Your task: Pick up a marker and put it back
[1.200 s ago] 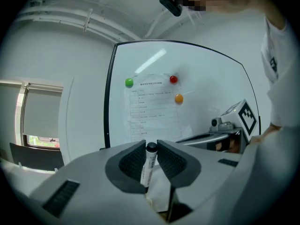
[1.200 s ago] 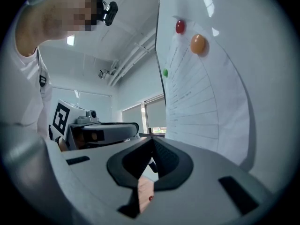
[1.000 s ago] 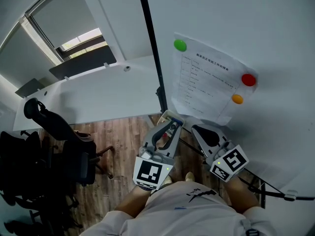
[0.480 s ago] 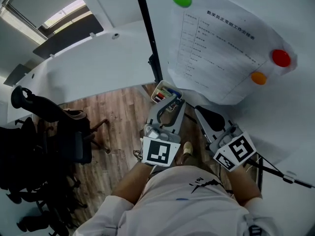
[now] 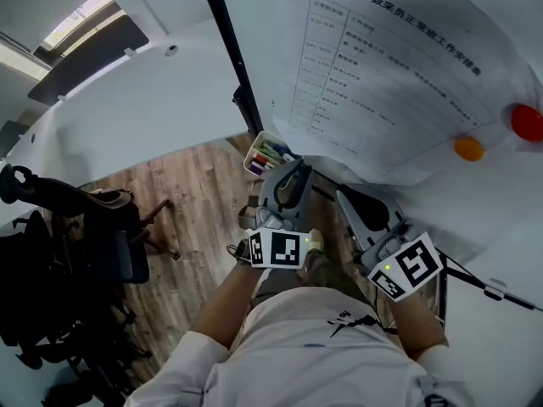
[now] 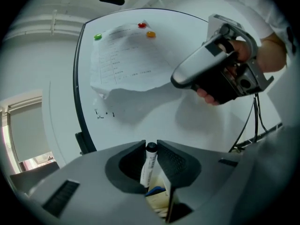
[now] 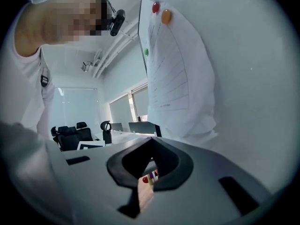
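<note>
While the marker (image 6: 149,165) stands pinched between the jaws of the left gripper (image 6: 151,145), its black cap pokes past the tips toward the whiteboard (image 6: 140,107) and its barrel runs back along the jaws. The pen holder (image 5: 257,145), with other coloured pens in it, sits just beyond and beneath those tips, so a return would likely be a short lowering into that box. The right gripper (image 7: 151,142) is pressed together on nothing, farther from the holder.
</note>
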Demonstrator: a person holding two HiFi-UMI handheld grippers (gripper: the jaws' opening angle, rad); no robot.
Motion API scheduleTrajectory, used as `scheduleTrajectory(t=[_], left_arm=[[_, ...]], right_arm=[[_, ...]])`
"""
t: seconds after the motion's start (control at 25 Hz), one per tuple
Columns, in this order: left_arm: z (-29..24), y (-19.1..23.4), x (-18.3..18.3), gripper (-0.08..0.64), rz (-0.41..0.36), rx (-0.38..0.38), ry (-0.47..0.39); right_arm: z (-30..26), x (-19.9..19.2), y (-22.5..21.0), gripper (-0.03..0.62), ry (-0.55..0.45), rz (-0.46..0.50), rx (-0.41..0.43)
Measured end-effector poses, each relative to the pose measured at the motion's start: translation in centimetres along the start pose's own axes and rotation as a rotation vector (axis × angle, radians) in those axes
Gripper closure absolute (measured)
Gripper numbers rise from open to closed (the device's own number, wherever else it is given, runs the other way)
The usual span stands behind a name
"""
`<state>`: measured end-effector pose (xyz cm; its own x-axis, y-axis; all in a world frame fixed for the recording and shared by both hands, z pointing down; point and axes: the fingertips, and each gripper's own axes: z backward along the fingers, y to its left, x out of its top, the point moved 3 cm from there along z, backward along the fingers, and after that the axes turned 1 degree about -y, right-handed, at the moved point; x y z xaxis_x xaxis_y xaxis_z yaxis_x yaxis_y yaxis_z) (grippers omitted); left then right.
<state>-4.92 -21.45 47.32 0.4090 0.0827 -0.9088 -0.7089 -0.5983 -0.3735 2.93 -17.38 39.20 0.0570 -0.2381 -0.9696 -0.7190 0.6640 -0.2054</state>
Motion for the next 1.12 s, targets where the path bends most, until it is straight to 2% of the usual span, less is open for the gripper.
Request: scheduleTrajectory(t=[0.24,0.56,1.12], left_arm=[[-1.3,-1.3,-3.1,0.480,-0.072,-0.015,0.056],[-2.2,-2.6,-5.5,0.479,-0.100,-0.056,0.119],[-0.4,-3.1,-3.4,0.463,0.020,-0.055,0.088]], right_arm=[[0.0,-0.8,-0.6,0.580,0.026,-0.004,-0.026],[-0.1,-0.9,-0.8,0.580,0.032,-0.005,-0.037],[-0.4,-0.5,-0.1,0.580,0.018,-0.004,0.011]])
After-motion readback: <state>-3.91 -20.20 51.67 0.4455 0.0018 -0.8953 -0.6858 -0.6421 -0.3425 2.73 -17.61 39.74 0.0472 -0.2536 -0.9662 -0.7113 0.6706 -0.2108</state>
